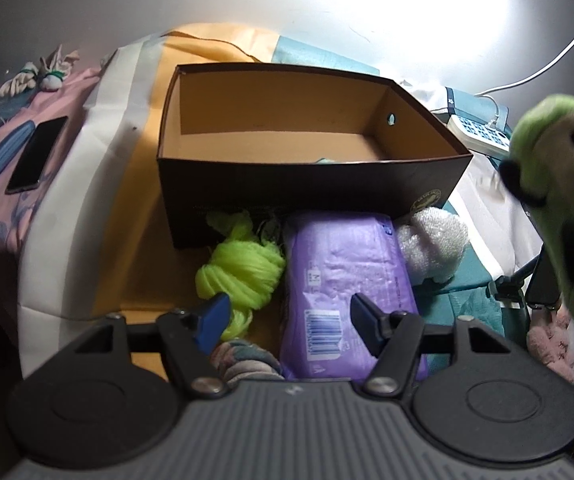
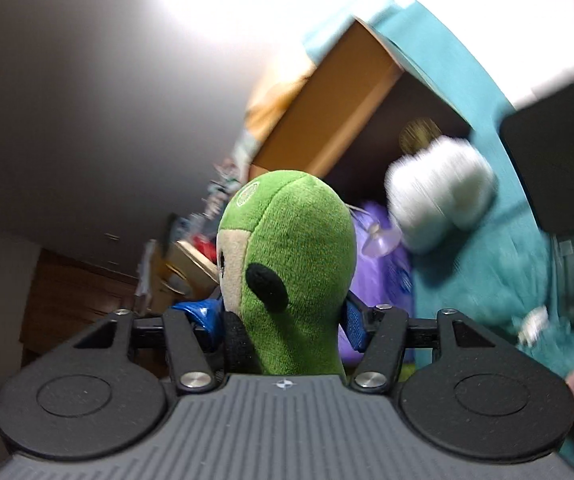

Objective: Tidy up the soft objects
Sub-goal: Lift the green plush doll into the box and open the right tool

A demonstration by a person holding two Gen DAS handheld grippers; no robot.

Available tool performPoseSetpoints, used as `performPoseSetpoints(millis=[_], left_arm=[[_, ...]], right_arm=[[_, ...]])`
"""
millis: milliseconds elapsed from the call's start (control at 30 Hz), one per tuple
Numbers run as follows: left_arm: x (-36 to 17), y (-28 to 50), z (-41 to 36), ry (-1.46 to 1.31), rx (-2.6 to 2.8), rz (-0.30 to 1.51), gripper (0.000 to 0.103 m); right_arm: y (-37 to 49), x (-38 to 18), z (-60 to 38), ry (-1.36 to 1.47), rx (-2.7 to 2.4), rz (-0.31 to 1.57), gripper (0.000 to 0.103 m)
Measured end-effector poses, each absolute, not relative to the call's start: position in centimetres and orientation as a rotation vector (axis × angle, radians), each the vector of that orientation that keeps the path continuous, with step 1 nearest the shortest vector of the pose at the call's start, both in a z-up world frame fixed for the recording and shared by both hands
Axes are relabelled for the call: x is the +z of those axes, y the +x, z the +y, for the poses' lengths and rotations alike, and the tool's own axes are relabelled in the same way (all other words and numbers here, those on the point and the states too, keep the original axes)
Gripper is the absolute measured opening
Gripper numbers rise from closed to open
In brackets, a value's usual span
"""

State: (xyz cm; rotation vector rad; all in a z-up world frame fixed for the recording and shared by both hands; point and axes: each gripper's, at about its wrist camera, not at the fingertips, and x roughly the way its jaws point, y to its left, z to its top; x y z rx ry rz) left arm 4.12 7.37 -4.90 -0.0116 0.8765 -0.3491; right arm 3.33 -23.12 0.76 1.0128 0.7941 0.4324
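Green plush covers the soft toy (image 2: 291, 264), which has a beige face patch, a black oval ear or eye on its side, a stitched seam running over the crown and a small round pale badge near the top. It stands upright between the blue fingers (image 2: 353, 322) of the right gripper (image 2: 283, 322), filling the gap so that both pads press against its lower part, and the tongs are clamped on it. In the left wrist view the same toy (image 1: 555, 204) hangs blurred at about three o'clock, raised above the bedding and to the right of the box.

Brown on the outside and tan within, the cardboard box (image 1: 307, 176) sits open at twelve o'clock from the left gripper (image 1: 285, 320), on a yellow, white and teal bedspread (image 1: 99, 216). Something pale green just shows on its floor behind the near wall; what it is I cannot tell. Touching the near wall lie a neon-yellow bundle of yarn (image 1: 243, 268) at eleven o'clock, a purple plastic pack (image 1: 343, 280) straight ahead and a white knitted piece (image 1: 435, 244) at one o'clock.

The left tongs stand well apart and empty, hovering over the near end of the purple pack, with a rolled grey and pink sock (image 1: 247, 360) just below them. A black phone (image 1: 37, 154) lies at ten o'clock on pink cloth
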Motion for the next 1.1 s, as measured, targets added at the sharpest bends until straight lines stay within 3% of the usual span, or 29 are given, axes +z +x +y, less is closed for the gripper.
performPoseSetpoints(millis=[100,333,633,933,1100], left_arm=[[-4.5,4.2,7.0,-0.010,-0.345,0.864,0.065],[-4.5,4.3,7.0,-0.022,-0.304,0.872,0.065],[-4.4,3.7,8.4,-0.072,-0.188,0.888,0.065],[-5.0,3.1,9.7,-0.123,-0.068,0.914,0.065],[-4.9,3.5,9.9,-0.128,-0.036,0.934,0.066]], right_arm=[[5.6,2.7,-24.2,1.011,0.458,0.735,0.044],[14.8,5.1,-23.4,0.646,0.311,0.730,0.044],[26.0,-0.5,-19.2,0.302,0.195,0.877,0.044],[28.3,-4.3,-16.5,0.024,0.157,0.951,0.049],[28.5,-4.5,-16.6,0.014,0.148,0.975,0.049]])
